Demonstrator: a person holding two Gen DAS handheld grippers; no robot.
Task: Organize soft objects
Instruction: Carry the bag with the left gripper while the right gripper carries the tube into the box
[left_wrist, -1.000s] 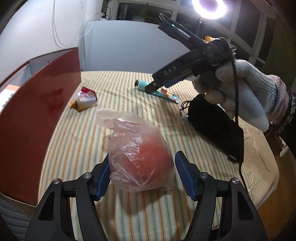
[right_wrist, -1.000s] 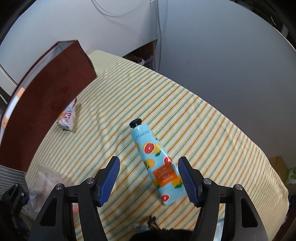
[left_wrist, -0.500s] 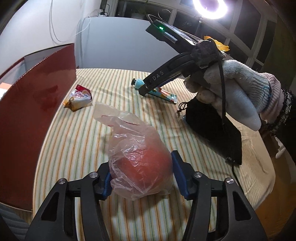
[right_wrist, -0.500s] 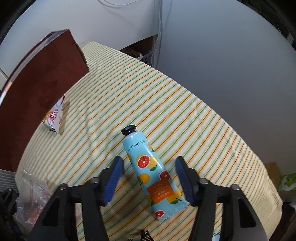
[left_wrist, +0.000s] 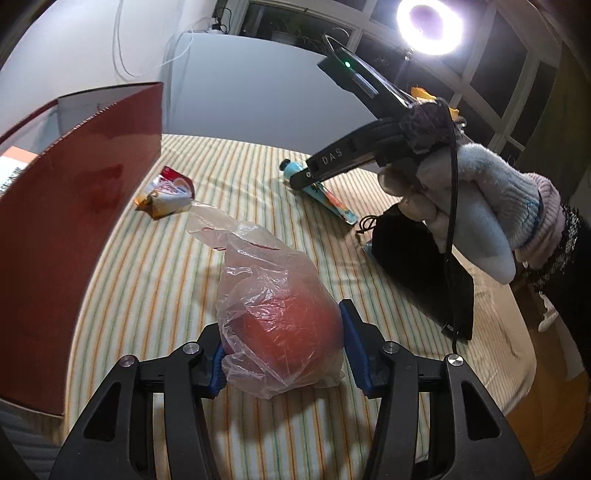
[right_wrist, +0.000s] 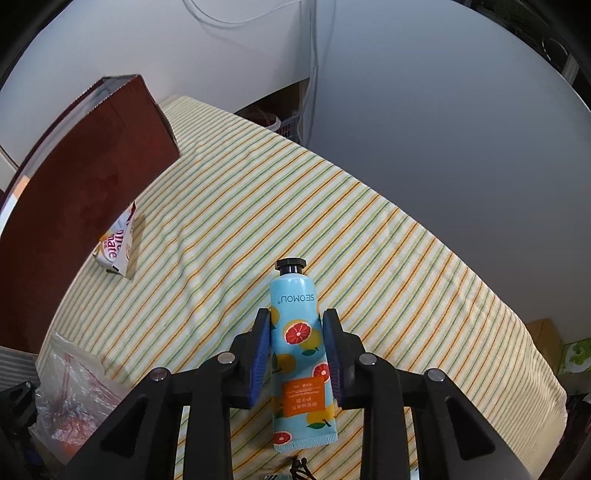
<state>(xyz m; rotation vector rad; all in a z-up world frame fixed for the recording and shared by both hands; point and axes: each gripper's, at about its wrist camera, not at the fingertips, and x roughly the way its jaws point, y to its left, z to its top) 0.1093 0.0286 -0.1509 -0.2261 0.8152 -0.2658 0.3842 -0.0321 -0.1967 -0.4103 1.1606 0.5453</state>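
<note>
Blue pads of the right gripper (right_wrist: 297, 352) flanked the hand-cream tube (right_wrist: 301, 354) on both sides, its jaws closing, the pads at or just short of the tube's skin; whether they pressed yet I could not tell. That tube lay flat on the striped tablecloth (right_wrist: 369, 236), its long axis running along the gripper's line, black cap at twelve o'clock and crimped end at six. Squeezing across the narrow width looked, to my judgement, the right approach for a soft tube.

Over on the other side, the left gripper (left_wrist: 282, 349) was clamped on the bagged red object (left_wrist: 284, 321), the thin plastic bunching around both pads and its loose neck trailing toward eleven o'clock.

From the left wrist view, the red box (left_wrist: 74, 221) stood at nine o'clock, a crumpled snack packet (left_wrist: 168, 194) near its foot at eleven, and a black pouch (left_wrist: 417, 273) at three. The gloved hand (left_wrist: 476, 210) carrying the right gripper showed only there. The right wrist view alone showed the tube's printed face and how the pads sat beside it.
</note>
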